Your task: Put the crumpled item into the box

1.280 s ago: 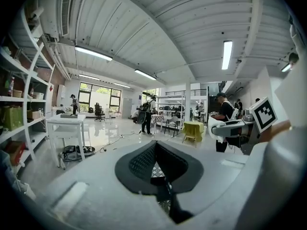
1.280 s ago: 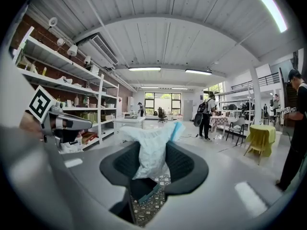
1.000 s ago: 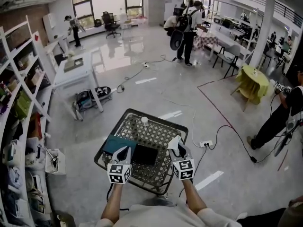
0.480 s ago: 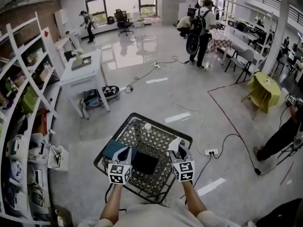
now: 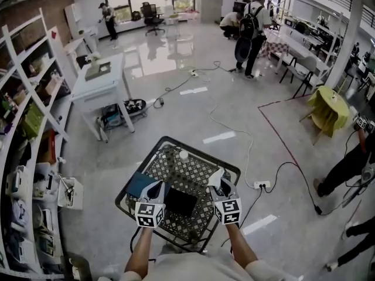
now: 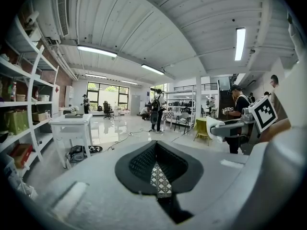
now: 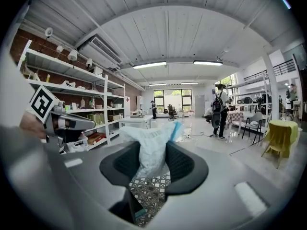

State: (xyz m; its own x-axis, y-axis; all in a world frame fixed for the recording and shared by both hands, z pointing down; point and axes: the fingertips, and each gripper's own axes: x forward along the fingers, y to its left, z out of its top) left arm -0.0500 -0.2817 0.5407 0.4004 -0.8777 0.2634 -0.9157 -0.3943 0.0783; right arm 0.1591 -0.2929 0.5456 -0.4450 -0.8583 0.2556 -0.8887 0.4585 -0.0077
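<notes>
Big open workroom with a glossy grey floor (image 5: 193, 116). Shelving (image 5: 29, 116) runs down the left wall and a white table (image 5: 102, 84) stands beside it. A person with a backpack (image 5: 253, 28) is at the far end and a yellow-draped round table (image 5: 328, 107) sits off to the right. A white cable (image 5: 234, 127) snakes over the floor toward a power strip (image 5: 262, 185).

Directly below the head camera is a black lattice-top table (image 5: 170, 140). On it:
- teal flat box (image 5: 139, 184) at the left edge
- black box (image 5: 180, 202) touching the teal one's right side, between the two grippers
- small white ball (image 5: 183, 154) near the far edge, well apart from both

Left gripper (image 5: 154, 187) is over the seam between the teal and black boxes. Its jaws are pressed together at the tips with nothing between them, only lattice showing through the gap.

Right gripper (image 5: 217, 179) is over the right part of the lattice, just right of the black box. Its jaws stand partway apart and pinch the crumpled item (image 7: 152, 147), a white wad with a blue edge (paper or cloth, can't tell). The wad sticks out past the tips.

The item is off the table in the right gripper's grip — beside the black box, not in it.
</notes>
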